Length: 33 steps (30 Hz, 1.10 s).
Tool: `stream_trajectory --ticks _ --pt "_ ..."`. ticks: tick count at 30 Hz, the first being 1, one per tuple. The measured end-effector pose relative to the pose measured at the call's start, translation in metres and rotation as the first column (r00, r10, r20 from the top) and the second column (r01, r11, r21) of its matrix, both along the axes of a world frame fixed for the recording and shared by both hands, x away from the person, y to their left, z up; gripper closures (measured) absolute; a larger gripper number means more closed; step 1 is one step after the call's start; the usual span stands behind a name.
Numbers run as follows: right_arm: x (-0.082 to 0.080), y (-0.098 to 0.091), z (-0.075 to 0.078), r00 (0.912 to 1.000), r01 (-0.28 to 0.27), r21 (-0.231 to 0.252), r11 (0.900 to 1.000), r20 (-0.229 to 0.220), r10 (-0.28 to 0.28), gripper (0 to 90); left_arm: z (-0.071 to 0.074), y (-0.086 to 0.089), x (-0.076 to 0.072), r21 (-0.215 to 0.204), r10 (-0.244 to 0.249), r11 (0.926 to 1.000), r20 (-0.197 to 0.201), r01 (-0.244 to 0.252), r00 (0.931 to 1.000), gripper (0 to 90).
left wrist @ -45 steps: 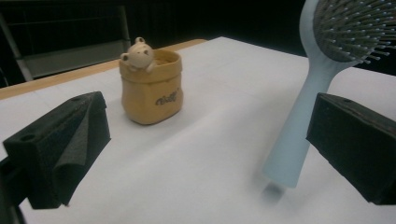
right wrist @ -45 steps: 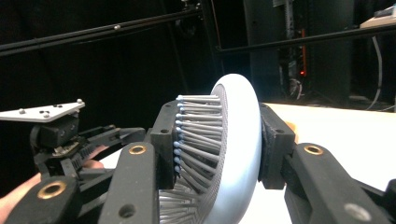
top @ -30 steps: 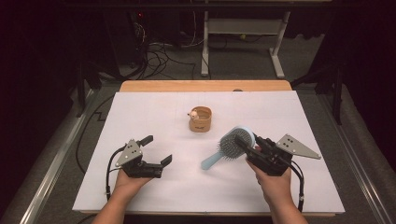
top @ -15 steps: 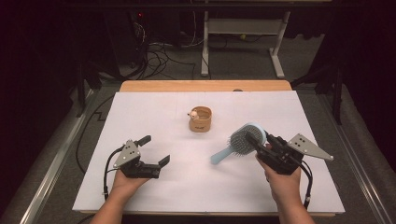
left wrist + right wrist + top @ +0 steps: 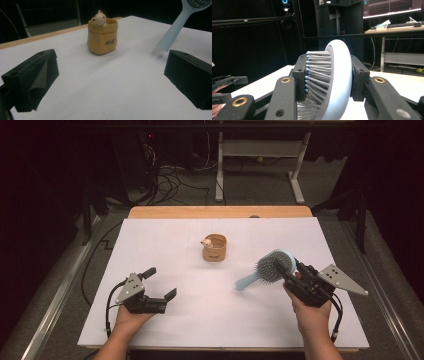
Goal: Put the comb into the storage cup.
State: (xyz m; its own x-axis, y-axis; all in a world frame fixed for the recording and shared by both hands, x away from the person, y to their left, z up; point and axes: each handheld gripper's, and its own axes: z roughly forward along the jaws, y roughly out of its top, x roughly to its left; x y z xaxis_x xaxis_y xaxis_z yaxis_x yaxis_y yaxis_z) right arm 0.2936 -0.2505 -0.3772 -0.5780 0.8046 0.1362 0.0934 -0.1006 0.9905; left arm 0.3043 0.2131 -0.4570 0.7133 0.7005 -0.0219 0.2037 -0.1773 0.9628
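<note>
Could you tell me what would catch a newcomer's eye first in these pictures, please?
Most striking is the pale blue hairbrush, its round head clamped bristles-and-back between the jaws of the right gripper over the right side of the white table, handle slanting down to the left. Next, the small tan pot with a bear figure on its rim stands alone mid-table. The left gripper rests open at the near left.
</note>
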Motion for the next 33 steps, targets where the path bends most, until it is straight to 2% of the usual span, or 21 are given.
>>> stream_trajectory --ticks 10,18,24,28,33 --pt "0.000 0.011 0.001 0.9997 0.005 -0.013 0.9999 0.023 -0.005 60.0 -0.003 -0.003 0.003 -0.012 -0.011 0.9999 -0.024 0.010 0.9996 0.6" --pt "0.007 0.021 0.012 0.9979 0.012 -0.013 0.9998 0.064 -0.012 59.9 -0.003 -0.002 0.003 -0.021 -0.021 0.9996 -0.020 0.020 0.9996 0.6" --pt "0.016 0.028 0.022 0.9970 0.020 -0.032 0.9993 0.076 -0.018 59.9 -0.004 -0.005 0.004 -0.012 -0.037 0.9993 -0.019 0.036 0.9991 0.6" --pt "0.022 0.031 0.029 0.9964 0.022 -0.034 0.9992 0.082 -0.019 59.9 -0.004 -0.004 0.004 -0.020 -0.043 0.9989 -0.021 0.042 0.9989 0.6" --pt "0.026 0.034 0.033 0.9958 0.023 -0.033 0.9992 0.090 -0.020 59.9 -0.004 -0.005 0.003 -0.021 -0.055 0.9983 -0.019 0.054 0.9983 0.6"
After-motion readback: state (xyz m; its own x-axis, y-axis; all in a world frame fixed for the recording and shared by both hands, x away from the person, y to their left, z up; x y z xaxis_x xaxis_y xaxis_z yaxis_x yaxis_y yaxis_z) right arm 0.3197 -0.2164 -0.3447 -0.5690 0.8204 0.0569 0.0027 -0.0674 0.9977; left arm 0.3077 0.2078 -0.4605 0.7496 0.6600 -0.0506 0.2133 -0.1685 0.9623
